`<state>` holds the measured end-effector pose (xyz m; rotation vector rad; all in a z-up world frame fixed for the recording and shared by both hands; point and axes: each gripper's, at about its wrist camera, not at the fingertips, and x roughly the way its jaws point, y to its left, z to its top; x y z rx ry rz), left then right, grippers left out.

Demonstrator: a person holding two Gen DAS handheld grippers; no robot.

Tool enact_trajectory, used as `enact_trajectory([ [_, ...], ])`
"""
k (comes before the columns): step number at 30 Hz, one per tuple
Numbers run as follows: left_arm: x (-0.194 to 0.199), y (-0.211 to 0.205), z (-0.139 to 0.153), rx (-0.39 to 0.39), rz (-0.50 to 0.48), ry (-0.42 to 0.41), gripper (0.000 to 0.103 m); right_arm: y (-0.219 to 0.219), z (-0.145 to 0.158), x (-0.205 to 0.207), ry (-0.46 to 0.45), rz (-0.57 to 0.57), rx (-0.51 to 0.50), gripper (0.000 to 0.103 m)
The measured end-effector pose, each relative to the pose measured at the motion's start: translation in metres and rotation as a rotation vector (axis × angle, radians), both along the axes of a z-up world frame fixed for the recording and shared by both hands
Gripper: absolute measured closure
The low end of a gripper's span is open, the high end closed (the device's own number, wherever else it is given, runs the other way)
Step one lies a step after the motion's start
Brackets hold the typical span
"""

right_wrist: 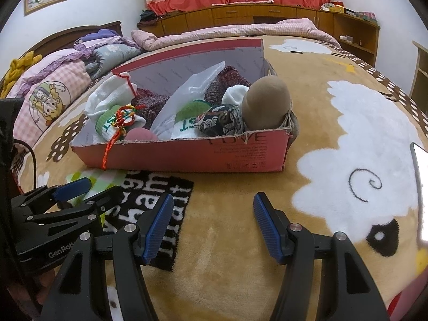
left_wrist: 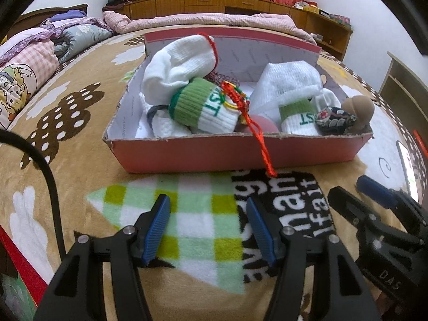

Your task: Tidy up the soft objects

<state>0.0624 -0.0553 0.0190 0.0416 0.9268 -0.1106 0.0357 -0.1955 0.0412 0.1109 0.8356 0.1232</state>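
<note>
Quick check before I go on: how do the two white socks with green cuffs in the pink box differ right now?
The left sock has a red tasselled cord with coloured rings draped over it and trailing over the pink box front wall; the right sock has none. The left sock lies near the box's middle-left; the right sock sits lower, beside the patterned pouch. Both are rolled, white with a green cuff and green lettering.
</note>
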Motion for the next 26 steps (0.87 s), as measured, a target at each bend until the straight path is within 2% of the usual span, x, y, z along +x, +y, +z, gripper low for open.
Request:
enact_trajectory([
  [26,-0.0007,0.0003,-0.0016,-0.002,0.002,0.004,0.040,0.0009,0.0013,-0.0007,-0.001,0.001,0.006,0.039],
])
